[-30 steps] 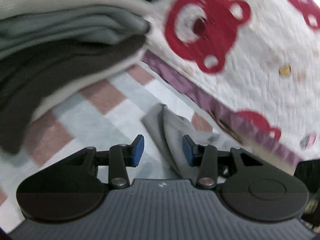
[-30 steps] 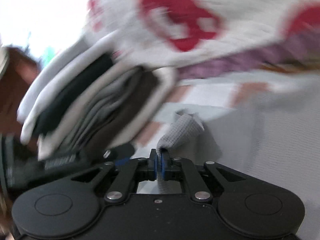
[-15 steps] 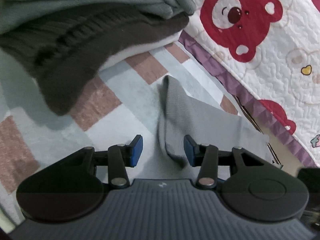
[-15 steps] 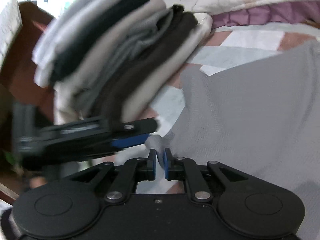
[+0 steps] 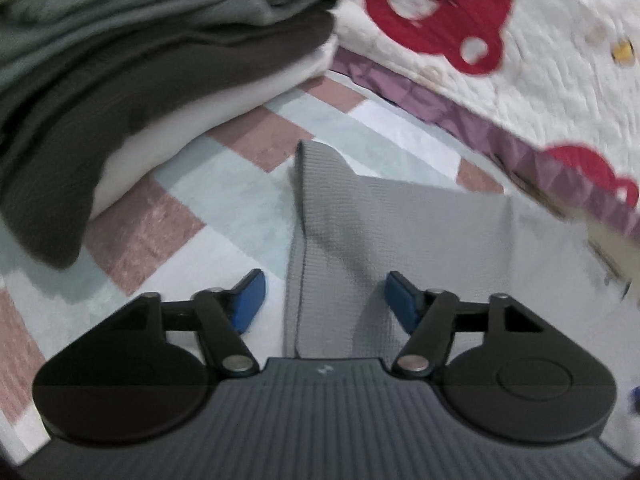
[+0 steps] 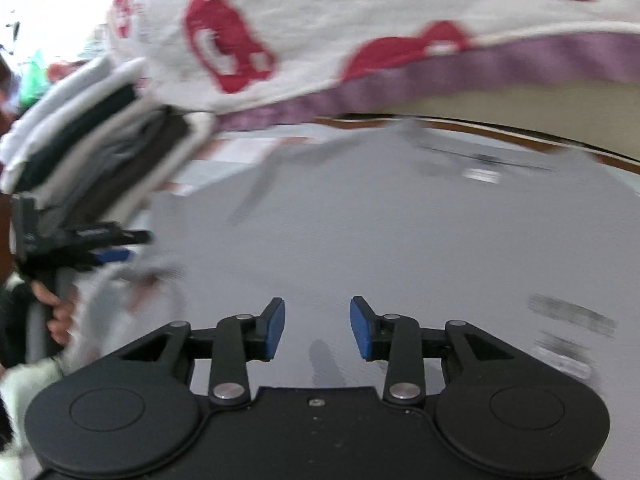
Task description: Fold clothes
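- Two grippers in view, both with jaws apart
- left gripper [image 5: 322,300]: blue pads spread wide; the left edge strip of the grey garment [image 5: 400,220] runs between them; pads do not press on it
- right gripper [image 6: 318,328]: jaws have just been opening, now stand apart; nothing pinched between them; grey garment [image 6: 400,220] lies spread flat beneath and ahead
- grey garment lies on the checked sheet [image 5: 240,200], its far edge near the sheet's far edge, along the purple border of the bear quilt [image 5: 540,60]
- stack of folded clothes [image 5: 140,60] sits at the sheet's far-left corner, near the garment's left edge, not touching it
- right wrist view: heavy blur; stack [image 6: 100,152] at left, below the bear quilt [image 6: 360,20]; left gripper [image 6: 80,244] at the garment's left edge, a person's hand [image 6: 56,316] on its handle
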`<state>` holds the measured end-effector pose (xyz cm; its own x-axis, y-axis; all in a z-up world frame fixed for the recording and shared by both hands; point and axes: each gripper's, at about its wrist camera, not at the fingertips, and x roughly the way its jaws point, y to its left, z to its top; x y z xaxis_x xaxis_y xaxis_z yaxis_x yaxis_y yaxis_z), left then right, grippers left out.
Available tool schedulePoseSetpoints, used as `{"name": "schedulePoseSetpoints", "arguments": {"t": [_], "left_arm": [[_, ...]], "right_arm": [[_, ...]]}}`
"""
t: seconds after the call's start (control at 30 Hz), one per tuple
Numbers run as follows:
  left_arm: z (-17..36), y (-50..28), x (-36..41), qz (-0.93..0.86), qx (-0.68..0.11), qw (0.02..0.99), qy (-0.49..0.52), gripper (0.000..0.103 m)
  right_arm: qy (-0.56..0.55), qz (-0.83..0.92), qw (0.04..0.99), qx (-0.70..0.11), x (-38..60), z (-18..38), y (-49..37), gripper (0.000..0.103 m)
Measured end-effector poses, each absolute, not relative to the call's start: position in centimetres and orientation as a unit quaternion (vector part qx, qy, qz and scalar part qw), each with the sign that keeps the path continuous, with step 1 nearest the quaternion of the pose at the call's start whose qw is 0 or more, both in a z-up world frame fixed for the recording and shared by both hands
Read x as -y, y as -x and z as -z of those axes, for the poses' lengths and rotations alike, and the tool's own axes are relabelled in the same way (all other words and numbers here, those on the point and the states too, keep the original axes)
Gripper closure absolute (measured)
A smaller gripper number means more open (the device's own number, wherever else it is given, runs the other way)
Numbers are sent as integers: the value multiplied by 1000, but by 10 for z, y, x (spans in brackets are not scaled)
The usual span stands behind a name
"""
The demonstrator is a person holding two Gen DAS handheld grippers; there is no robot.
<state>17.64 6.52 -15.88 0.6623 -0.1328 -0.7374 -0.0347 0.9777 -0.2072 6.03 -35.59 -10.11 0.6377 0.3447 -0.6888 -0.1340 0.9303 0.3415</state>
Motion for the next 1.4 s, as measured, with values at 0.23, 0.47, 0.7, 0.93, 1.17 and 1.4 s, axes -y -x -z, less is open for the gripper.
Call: {"name": "schedulePoseSetpoints", "arguments": {"t": [0.23,0.47,0.7,0.93,1.17,1.4], "left_arm": [[128,-157,-60,-59,-376,924,27,101],[106,-148,-33,-76,-385,919,-21,85],[74,-125,97,149,-392,908,-18,76],[99,-84,241,289,-443,848,-8,76],[116,-31,317,340,-457,819,-67,75],[123,-17,315,319,-459,824,-97,75]], "right_arm": [[8,-32,932,-362,428,92,17,56],[-138,122,918,-350,531,72,65,53],[-324,218,848,-358,630,104,117,51],[-499,243,772,-310,661,134,150,51],[-530,210,766,-298,656,152,142,45],[-460,183,828,-264,666,158,92,95]]}}
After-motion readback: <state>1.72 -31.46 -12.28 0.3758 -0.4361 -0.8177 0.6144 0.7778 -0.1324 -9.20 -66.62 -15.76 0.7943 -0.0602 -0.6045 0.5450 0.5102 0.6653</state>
